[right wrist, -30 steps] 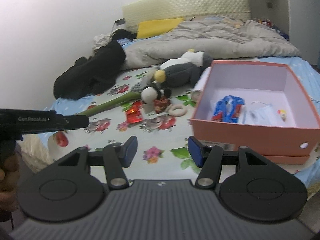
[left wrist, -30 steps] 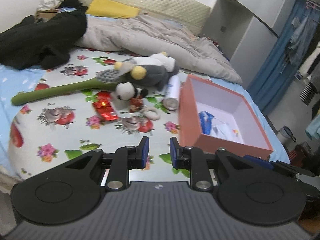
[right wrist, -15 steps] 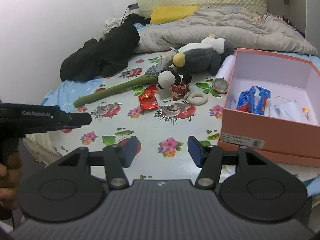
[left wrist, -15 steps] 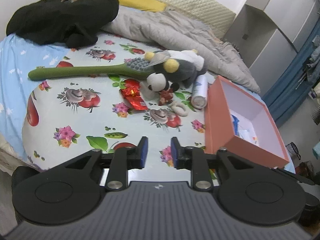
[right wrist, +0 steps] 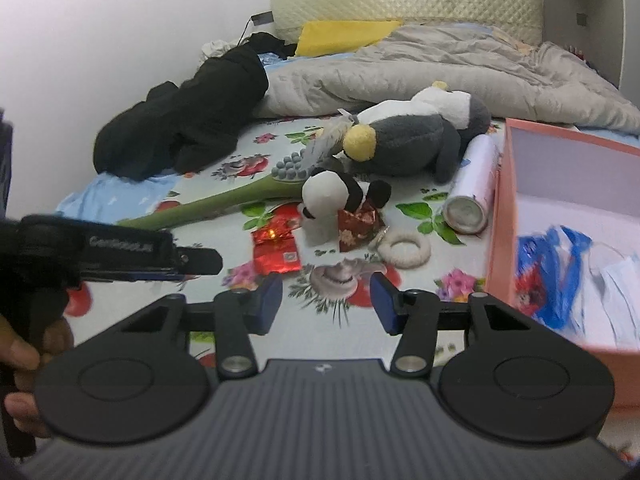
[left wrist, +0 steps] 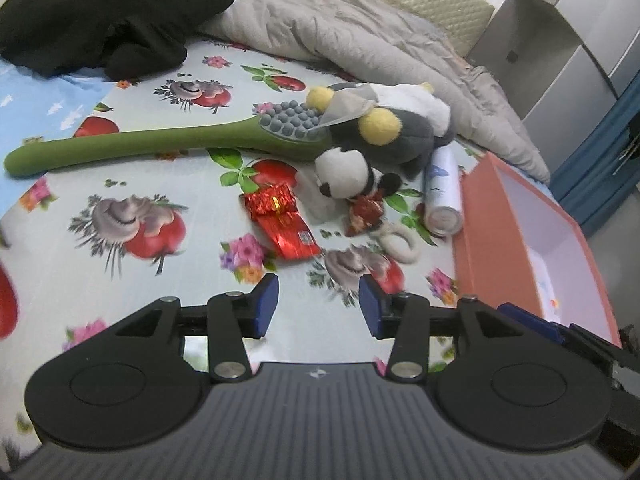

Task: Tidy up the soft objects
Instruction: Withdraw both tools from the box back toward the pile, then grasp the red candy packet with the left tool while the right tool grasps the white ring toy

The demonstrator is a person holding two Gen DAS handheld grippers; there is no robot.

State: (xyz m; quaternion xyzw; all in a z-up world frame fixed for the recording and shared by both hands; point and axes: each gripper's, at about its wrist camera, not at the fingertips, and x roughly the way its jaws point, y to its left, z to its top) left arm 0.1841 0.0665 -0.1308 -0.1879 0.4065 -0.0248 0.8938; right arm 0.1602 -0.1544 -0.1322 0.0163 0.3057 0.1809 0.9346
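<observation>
A grey penguin plush [left wrist: 396, 136] [right wrist: 408, 140] lies on the flowered bedsheet. A small panda plush [left wrist: 344, 176] [right wrist: 328, 196] sits right in front of it. My left gripper [left wrist: 318, 300] hovers over the sheet short of the panda, near a red foil packet [left wrist: 284, 224]. Its jaws are opening with nothing between them. My right gripper [right wrist: 326, 300] hangs just short of the same cluster. Its jaws are closing a little and hold nothing. An orange box [left wrist: 492, 240] [right wrist: 500, 220] stands open to the right.
A green long-handled massager [left wrist: 140, 148], a white ring [right wrist: 404, 248], a small red pouch [right wrist: 360, 224] and a spray can [right wrist: 472, 196] lie around the plush toys. Black clothes [left wrist: 112, 12] and a grey duvet [left wrist: 360, 36] fill the far bed. A hand [right wrist: 24, 344] holds the left gripper's handle.
Both grippers have come forward and down toward the toys, which now look larger. The left jaws have spread much wider. The right jaws have narrowed slightly.
</observation>
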